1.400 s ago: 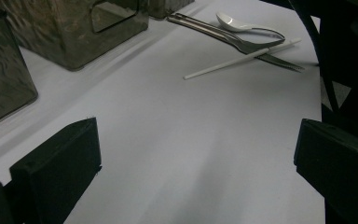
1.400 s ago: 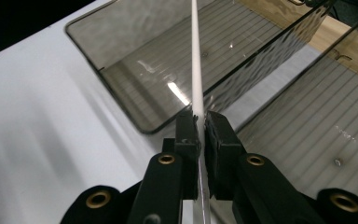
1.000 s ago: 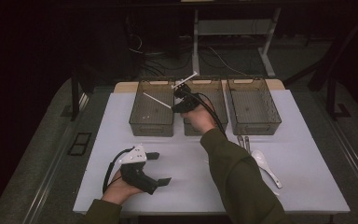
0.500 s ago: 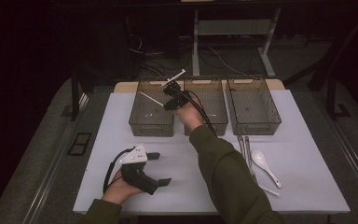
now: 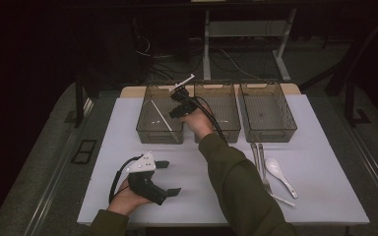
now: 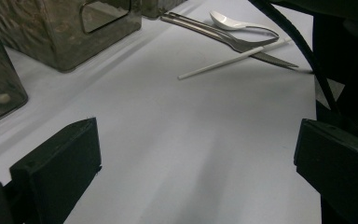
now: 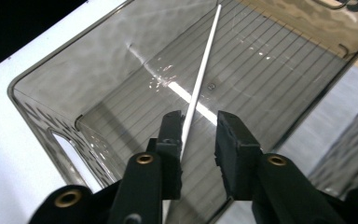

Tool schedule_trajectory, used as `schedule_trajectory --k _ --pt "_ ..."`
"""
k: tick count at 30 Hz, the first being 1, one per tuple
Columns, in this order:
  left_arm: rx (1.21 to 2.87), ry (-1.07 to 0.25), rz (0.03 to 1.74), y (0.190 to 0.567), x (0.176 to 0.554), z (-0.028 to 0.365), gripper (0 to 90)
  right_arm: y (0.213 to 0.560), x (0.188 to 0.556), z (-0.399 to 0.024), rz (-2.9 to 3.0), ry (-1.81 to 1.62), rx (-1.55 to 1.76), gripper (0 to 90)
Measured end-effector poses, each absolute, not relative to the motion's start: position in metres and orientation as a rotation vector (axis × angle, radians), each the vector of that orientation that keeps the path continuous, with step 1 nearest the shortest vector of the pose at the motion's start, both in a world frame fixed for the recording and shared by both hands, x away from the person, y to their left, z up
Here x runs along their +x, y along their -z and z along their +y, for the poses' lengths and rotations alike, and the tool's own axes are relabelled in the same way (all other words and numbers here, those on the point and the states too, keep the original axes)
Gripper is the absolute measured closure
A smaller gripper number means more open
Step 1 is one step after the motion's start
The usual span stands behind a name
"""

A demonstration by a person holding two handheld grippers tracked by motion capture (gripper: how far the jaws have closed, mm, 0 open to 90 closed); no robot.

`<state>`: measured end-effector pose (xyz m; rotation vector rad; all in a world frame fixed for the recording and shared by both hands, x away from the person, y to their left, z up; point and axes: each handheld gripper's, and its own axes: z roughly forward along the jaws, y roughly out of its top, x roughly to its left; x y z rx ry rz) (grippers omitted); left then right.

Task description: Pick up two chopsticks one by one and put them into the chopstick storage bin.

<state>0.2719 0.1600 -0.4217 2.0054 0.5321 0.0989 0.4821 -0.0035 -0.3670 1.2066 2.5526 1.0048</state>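
The high view is dim: the floor and room at the frame's top and sides sink into near black, while the white table (image 5: 128, 128) takes light from above and stays pale but grainy. In the left gripper view soft shadows streak the lower centre, and the near jaws are blurred. In the right gripper view glare glints off the bin (image 7: 98, 60) floor and wall.

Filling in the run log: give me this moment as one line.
right gripper: jaws just opening, white chopstick loose between them, over left bin | left gripper: open, resting on table
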Motion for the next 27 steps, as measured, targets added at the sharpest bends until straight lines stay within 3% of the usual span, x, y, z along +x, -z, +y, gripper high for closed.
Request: schedule_trajectory --k 14,27 --pt "2.014 -0.117 0.535 0.422 0.272 0.161 0.0 0.342 0.455 -0.045 2.615 -1.17 1.072 50.5" --pt "2.022 -0.113 0.551 0.423 0.272 0.161 0.0 0.329 0.414 -0.113 2.632 -1.227 0.927 43.6"
